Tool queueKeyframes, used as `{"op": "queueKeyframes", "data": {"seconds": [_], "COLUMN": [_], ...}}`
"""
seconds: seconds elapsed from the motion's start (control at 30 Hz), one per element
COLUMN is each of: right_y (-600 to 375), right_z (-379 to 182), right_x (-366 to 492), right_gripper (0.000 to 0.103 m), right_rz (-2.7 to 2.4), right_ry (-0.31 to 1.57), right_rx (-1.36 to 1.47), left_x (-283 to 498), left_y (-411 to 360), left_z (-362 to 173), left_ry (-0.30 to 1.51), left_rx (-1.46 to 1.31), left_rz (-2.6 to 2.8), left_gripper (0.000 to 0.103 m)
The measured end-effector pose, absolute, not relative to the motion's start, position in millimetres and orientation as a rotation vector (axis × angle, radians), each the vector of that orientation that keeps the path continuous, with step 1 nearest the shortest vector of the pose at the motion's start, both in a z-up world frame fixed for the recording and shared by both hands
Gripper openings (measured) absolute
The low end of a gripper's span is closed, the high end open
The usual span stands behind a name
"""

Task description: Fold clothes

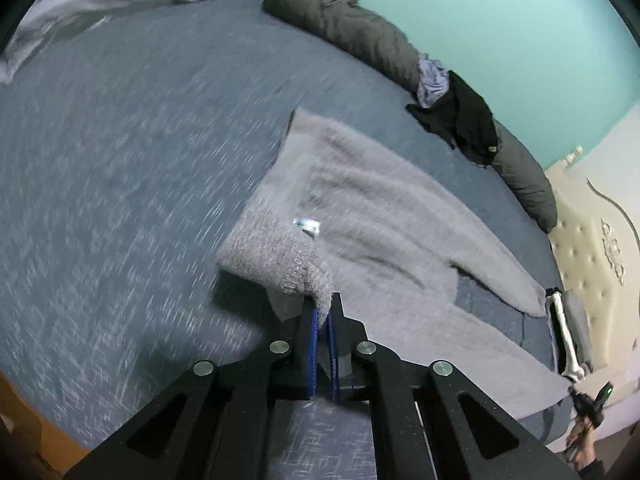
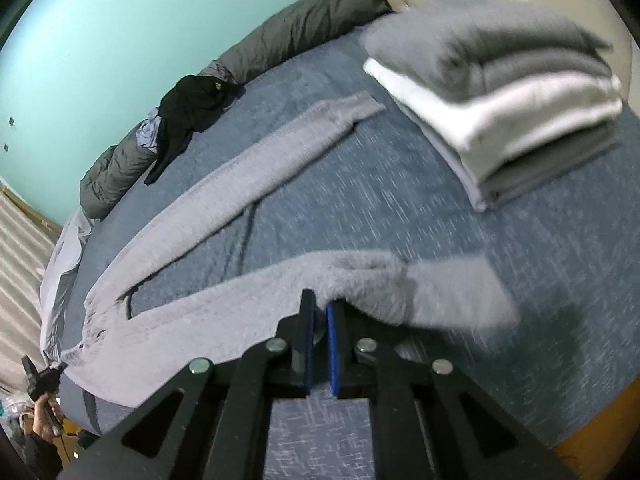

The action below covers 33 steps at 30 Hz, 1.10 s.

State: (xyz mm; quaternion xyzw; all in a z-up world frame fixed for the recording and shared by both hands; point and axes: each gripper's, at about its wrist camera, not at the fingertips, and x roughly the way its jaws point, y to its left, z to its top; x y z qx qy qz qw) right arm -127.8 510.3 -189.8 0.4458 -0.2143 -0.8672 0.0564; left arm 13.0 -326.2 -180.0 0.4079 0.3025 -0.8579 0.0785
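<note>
Three folded clothes [image 2: 516, 96] on bed [image 2: 360, 208]

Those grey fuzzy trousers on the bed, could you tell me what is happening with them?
A person is folding the grey fuzzy trousers on the blue bed. The left gripper is shut on the waistband corner, lifting it, and the right gripper is shut on one leg's edge near the cuff. The other leg lies flat. A stack of folded clothes sits by the headboard.
</note>
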Motion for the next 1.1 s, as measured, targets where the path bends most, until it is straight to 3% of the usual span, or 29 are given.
{"op": "queueKeyframes", "data": {"seconds": [0.47, 0.87, 1.1], "right_y": [497.1, 500.1, 489.3], "right_z": [-120.2, -120.1, -140.8], "right_x": [-194.2, -304.8, -378.6], "right_gripper": [0.004, 0.003, 0.003], "right_rz": [-2.635, -2.643, -2.634], "right_ry": [-0.595, -0.552, -0.528], "right_rx": [1.291, 1.395, 1.496], "left_x": [-41.5, -141.7, -203.9], "left_y": [-337.9, -362.8, -372.5], "left_z": [-120.7, -112.9, -135.8], "left_ry": [0.901, 0.911, 0.911], "left_rx": [1.165, 1.166, 1.200], "left_rz": [-2.585, -2.532, -2.480], "left_gripper": [0.004, 0.004, 0.004]}}
